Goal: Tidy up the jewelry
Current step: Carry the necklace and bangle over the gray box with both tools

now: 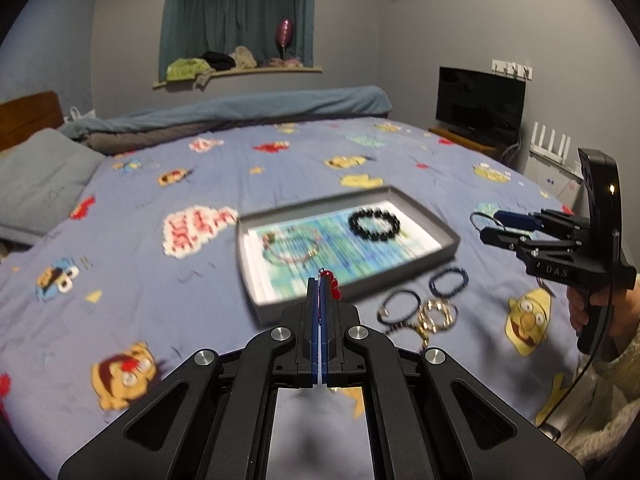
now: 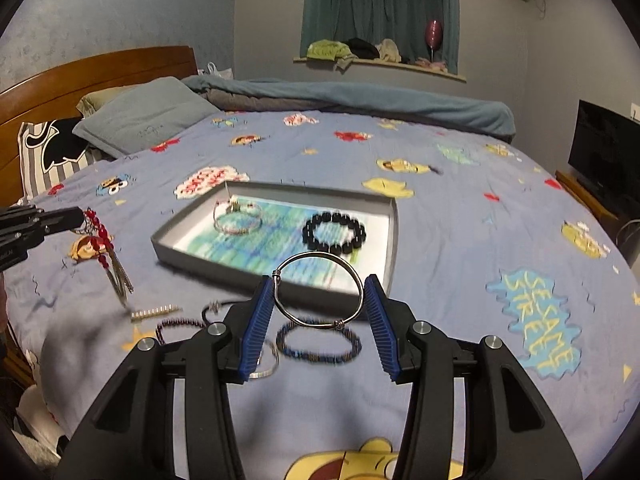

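A grey tray (image 1: 451, 233) (image 2: 394, 236) lies on the bed and holds a black bead bracelet (image 1: 374, 225) (image 2: 334, 233) and a thin bracelet (image 1: 290, 247) (image 2: 237, 221). My left gripper (image 1: 321, 280) (image 2: 82, 219) is shut on a red bead piece with a tassel (image 1: 333, 283) (image 2: 105, 254), held above the bedsheet near the tray's front edge. My right gripper (image 2: 318, 296) (image 1: 490, 226) holds a silver bangle (image 2: 319, 290) (image 1: 484, 224) between its pads, above the tray's near edge.
Loose jewelry lies on the bedsheet in front of the tray: a blue bead bracelet (image 2: 319, 345) (image 1: 449, 280), a dark cord bracelet (image 1: 399, 306), gold rings (image 1: 436, 316), a dark bead strand (image 2: 178, 326) and a small comb-like clip (image 2: 155, 312). Pillows (image 2: 140, 120) lie at the headboard.
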Available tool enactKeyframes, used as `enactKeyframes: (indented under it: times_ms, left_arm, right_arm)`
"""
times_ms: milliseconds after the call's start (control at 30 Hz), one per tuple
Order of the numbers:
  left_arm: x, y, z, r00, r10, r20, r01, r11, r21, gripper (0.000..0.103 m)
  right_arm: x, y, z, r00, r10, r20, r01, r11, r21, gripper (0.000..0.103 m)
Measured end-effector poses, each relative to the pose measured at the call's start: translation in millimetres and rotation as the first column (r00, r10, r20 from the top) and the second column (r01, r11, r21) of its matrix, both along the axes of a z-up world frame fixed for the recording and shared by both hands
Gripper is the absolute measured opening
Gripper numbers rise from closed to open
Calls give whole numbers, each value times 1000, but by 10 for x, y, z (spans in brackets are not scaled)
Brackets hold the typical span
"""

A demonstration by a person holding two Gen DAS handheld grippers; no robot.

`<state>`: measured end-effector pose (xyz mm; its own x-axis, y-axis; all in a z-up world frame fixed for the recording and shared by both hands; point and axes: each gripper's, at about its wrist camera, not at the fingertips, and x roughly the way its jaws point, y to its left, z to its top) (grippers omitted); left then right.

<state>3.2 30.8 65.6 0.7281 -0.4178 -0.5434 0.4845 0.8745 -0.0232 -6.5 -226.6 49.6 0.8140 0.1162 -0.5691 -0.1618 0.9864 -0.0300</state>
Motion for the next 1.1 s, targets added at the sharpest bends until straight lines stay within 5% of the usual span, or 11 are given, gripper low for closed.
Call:
enactKeyframes:
  times_ms: [400, 667, 900, 1100]
  left_arm:
    - [465, -22, 281, 999, -9, 34, 9, 1000, 9, 1]
    - [929, -342, 237, 998, -60, 4, 60, 998, 9, 1]
    - [1165, -733, -109, 984, -160, -83, 159, 987, -24, 1]
    - [1267, -743, -668, 972, -121, -203, 129, 991, 27, 2]
  right_arm:
    - [392, 105, 140, 999, 20, 35, -20, 1000, -6, 47]
    - [769, 66, -133, 999, 6, -35, -6, 1000, 17, 47]
    - [991, -44, -450, 992, -22, -124, 28, 999, 46, 47]
    - [1072, -21, -617, 984, -14, -176, 19, 999, 26, 47]
